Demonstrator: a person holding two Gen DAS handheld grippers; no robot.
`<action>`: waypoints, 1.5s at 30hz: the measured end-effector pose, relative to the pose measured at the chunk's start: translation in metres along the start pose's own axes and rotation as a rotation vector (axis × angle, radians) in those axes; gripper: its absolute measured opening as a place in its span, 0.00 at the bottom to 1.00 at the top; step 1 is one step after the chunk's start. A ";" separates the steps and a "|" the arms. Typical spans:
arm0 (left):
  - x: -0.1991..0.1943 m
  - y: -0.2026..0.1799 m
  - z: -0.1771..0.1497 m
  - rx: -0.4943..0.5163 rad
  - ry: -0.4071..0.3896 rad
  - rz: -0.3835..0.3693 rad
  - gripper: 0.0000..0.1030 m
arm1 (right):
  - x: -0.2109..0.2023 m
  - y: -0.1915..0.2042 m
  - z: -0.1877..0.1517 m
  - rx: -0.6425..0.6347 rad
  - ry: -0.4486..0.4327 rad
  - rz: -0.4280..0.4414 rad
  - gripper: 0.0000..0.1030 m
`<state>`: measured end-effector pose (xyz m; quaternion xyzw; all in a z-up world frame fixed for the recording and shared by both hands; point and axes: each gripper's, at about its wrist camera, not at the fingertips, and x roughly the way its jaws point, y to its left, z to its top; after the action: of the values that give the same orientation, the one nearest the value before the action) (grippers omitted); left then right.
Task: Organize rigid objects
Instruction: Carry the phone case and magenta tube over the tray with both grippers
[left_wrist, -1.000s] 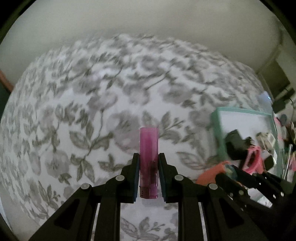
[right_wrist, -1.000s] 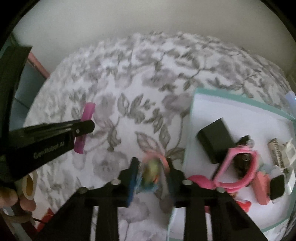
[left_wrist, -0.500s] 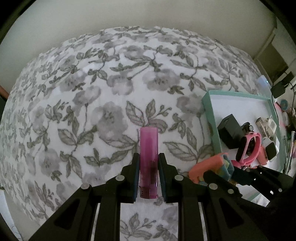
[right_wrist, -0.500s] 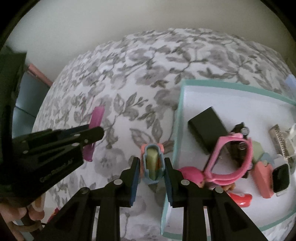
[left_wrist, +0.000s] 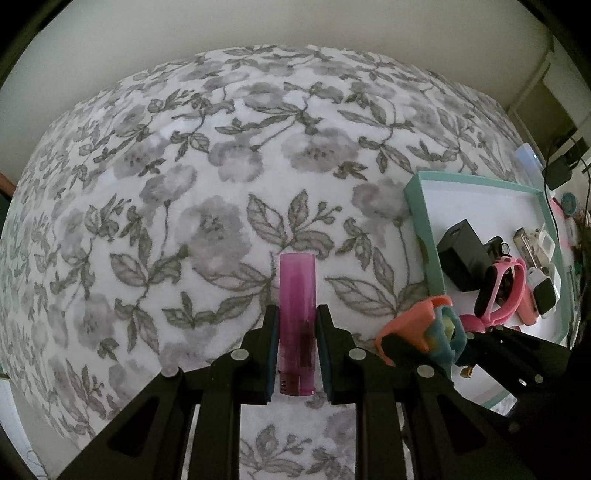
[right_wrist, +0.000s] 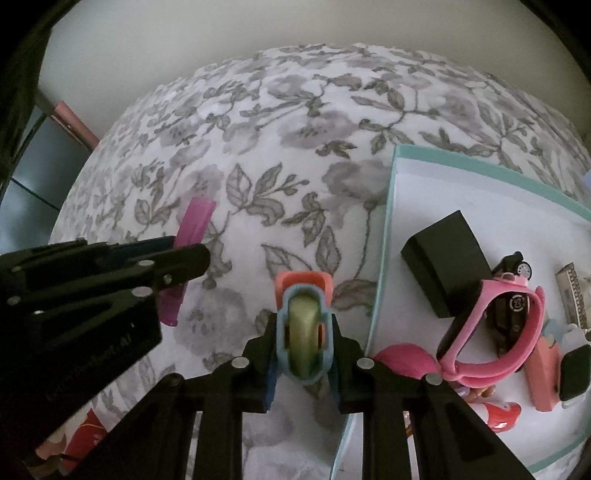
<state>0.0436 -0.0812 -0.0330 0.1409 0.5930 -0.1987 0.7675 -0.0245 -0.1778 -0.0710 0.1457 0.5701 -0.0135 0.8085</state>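
- Left gripper (left_wrist: 297, 343) is clamped on a pink lighter (left_wrist: 297, 317); the lighter points forward along the fingers, held above the floral cloth (left_wrist: 221, 166); the right wrist view shows it from the side, tilted (right_wrist: 192, 236).
- Right gripper (right_wrist: 304, 347) is clamped on a small toy (right_wrist: 303, 332) with an orange end, blue frame and yellow-green centre; it sits over the cloth, just beside the tray's left rim.
- The teal tray (right_wrist: 384, 229) lies on the cloth to the right; inside it are a black box (right_wrist: 448, 258), a pink watch (right_wrist: 506, 332), a grey watch (right_wrist: 574, 373), a toy car (right_wrist: 517, 264) and other small pieces too cramped to tell apart.
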 end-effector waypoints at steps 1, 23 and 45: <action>-0.002 0.000 0.000 -0.002 -0.004 -0.001 0.20 | -0.002 -0.002 -0.001 0.011 -0.001 0.011 0.23; -0.060 -0.115 -0.010 0.221 -0.160 -0.165 0.20 | -0.131 -0.137 -0.032 0.380 -0.312 -0.276 0.23; -0.020 -0.180 -0.024 0.338 -0.113 -0.191 0.20 | -0.104 -0.183 -0.051 0.425 -0.178 -0.369 0.23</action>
<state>-0.0658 -0.2260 -0.0167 0.1994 0.5181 -0.3746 0.7426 -0.1420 -0.3555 -0.0312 0.2042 0.4983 -0.2920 0.7904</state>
